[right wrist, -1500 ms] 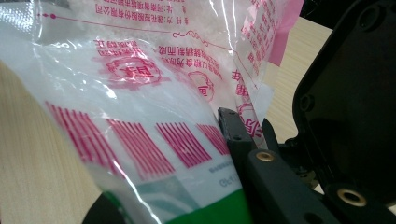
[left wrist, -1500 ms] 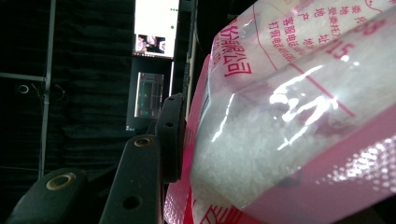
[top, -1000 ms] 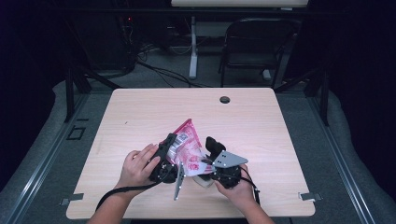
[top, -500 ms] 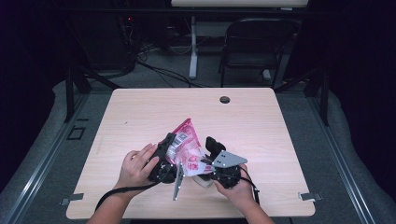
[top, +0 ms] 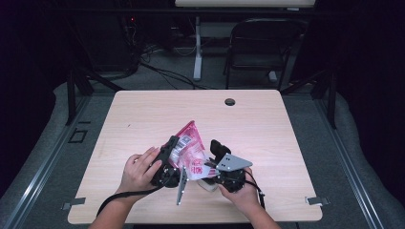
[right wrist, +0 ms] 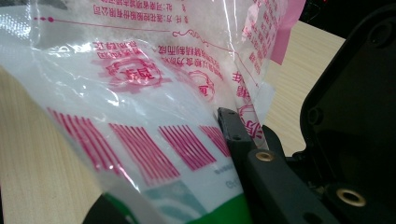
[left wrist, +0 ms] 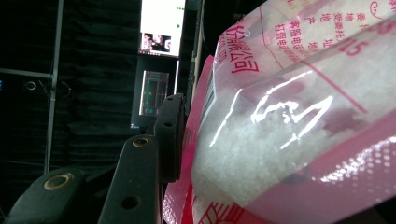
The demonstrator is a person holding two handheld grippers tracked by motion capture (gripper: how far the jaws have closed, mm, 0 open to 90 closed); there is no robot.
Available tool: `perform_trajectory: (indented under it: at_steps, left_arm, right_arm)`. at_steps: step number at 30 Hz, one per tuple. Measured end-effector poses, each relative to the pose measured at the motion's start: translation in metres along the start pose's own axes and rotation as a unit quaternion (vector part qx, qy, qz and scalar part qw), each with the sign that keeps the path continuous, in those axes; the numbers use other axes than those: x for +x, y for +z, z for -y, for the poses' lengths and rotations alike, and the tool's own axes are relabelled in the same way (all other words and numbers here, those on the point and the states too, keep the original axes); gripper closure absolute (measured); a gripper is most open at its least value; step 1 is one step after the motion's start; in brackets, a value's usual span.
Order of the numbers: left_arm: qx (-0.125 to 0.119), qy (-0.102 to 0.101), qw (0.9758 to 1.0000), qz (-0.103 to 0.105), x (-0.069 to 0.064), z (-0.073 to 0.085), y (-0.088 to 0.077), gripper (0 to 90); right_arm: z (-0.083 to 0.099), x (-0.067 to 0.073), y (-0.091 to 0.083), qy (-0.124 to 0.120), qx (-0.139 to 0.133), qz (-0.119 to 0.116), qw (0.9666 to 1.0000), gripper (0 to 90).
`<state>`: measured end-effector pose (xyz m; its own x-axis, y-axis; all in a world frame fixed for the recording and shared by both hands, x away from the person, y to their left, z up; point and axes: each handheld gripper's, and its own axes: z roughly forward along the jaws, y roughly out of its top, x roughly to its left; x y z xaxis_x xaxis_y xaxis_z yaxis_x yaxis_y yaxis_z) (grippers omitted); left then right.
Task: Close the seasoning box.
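Note:
A clear and pink plastic bag (top: 187, 143) of white grains, printed in red, is held up over the near middle of the table between both grippers. My left gripper (top: 171, 151) grips its left side; in the left gripper view a black jaw pad presses against the bulging bag (left wrist: 280, 140). My right gripper (top: 213, 151) is shut on the bag's right lower edge; in the right gripper view the bag (right wrist: 154, 93) hangs in front with its sealed edge pinched at the jaw tip. A hand holds each gripper.
The light wooden table (top: 296, 129) has a round cable hole (top: 229, 101) near its far edge. A black chair (top: 260, 43) and a white desk leg (top: 197, 47) stand beyond the table on the dark floor.

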<state>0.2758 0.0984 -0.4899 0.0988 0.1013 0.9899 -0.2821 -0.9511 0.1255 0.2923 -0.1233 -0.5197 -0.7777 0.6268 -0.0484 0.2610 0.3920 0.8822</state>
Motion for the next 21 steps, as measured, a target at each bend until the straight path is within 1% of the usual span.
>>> perform_trajectory:
  at_steps: [2,3,11,14,19,20,21]
  left_arm:
    - [0.001,-0.001,1.0,0.001,-0.0004,0.0003,-0.0002,62.9]
    - [-0.002,0.001,1.0,-0.003,0.0,0.0002,0.0001,62.9]
    - [-0.002,-0.001,1.0,-0.002,0.0,0.0001,0.0001,62.8]
    - [0.0,-0.001,1.0,0.0,0.0003,-0.0001,-0.0004,62.8]
    - [0.0,0.002,1.0,-0.002,0.0006,-0.0007,-0.0008,62.8]
    - [0.002,-0.002,1.0,0.001,0.0001,-0.0004,-0.001,62.8]
    - [-0.001,0.0,1.0,-0.002,0.0004,-0.0004,-0.0008,62.8]
  right_arm:
    - [-0.0001,0.0001,0.0002,0.001,0.0,0.0,1.0,87.6]
    - [-0.0001,0.0001,0.0003,0.001,0.0,0.0,1.0,87.6]
    - [0.0,-0.0004,0.0014,0.002,0.001,-0.001,1.0,87.6]
    - [0.0001,-0.0003,0.0016,0.002,0.0,-0.001,1.0,87.6]
    - [0.0002,-0.0003,0.0023,0.003,0.0,-0.001,1.0,87.7]
    - [0.0001,-0.0004,0.0022,0.002,0.001,-0.001,1.0,87.7]
    - [0.0001,-0.0005,0.0022,0.002,0.001,-0.001,1.0,87.7]
